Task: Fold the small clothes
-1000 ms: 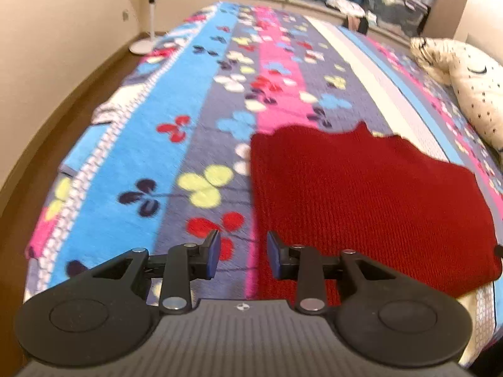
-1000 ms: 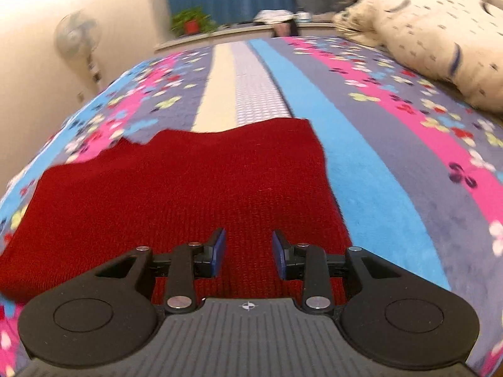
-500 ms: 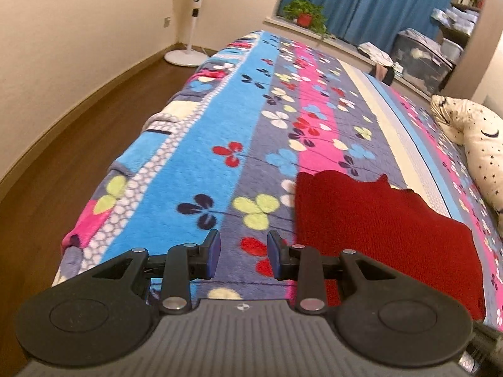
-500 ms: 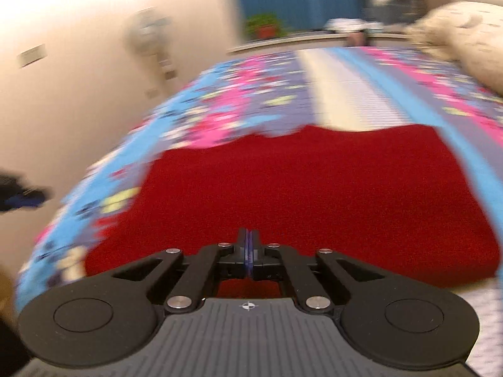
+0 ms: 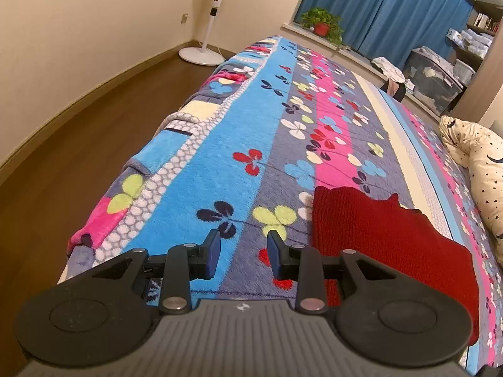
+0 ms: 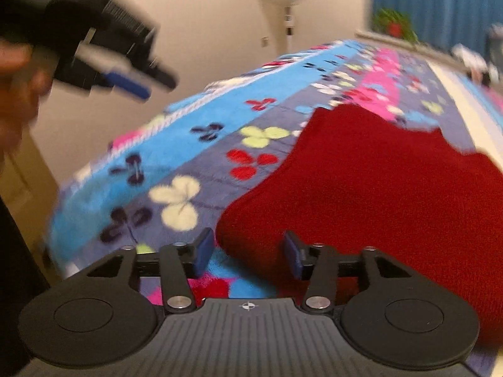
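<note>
Across the bed's floral blanket (image 5: 239, 144) we find the red knit garment (image 5: 377, 235) lying flat. Left hand-held gripper (image 5: 242, 253) stands apart, empty; right hand-held gripper (image 6: 248, 256) is opening above the garment's corner.

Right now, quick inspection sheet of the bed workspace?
Surface: floral striped blanket covering the bed.
Job's things: red knit garment lying flat, folded.
Clutter: star-print pillow at the bed's right edge.
Grippers: left gripper open, empty, over the blanket; right gripper opening, garment edge below its fingers, not pinched.
Cables: nothing seen.
Surroundings: standing fan, potted plant, blue curtains, storage bin.
</note>
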Available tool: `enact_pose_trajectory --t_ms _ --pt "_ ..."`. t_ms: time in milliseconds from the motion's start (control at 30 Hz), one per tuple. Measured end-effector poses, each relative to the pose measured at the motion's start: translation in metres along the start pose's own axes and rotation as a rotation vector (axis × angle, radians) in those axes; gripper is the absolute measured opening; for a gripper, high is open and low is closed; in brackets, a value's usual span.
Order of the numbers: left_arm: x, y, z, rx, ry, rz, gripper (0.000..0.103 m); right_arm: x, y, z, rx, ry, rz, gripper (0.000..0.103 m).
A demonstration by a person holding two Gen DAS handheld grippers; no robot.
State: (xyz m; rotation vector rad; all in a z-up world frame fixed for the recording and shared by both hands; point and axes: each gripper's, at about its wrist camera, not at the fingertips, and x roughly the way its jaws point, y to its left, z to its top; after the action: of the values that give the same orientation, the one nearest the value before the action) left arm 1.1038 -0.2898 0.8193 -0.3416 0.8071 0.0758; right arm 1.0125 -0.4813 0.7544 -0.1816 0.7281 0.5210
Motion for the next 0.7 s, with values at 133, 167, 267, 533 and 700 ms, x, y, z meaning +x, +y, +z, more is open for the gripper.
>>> enact_pose_trajectory --t_ms 133,167,267,533,700 --pt "0.001 0.001 0.001 -0.004 0.003 -0.002 0.036 0.018 0.019 -0.003 -0.184 0.036 -0.075 0.056" --pt "0.001 0.001 0.001 -0.004 0.003 -0.003 0.036 0.019 0.022 -0.004 -0.224 0.034 -0.082 0.056" --pt "0.003 0.001 0.002 0.0 0.008 -0.01 0.036 0.018 0.019 -0.004 -0.242 0.023 -0.086 0.038" --pt "0.014 -0.016 0.0 0.018 0.059 -0.128 0.056 -0.05 -0.024 0.014 -0.017 -0.164 -0.028 0.02" --pt "0.025 -0.044 0.0 0.005 0.12 -0.335 0.085 -0.09 -0.065 0.015 0.118 -0.239 -0.006 0.019"
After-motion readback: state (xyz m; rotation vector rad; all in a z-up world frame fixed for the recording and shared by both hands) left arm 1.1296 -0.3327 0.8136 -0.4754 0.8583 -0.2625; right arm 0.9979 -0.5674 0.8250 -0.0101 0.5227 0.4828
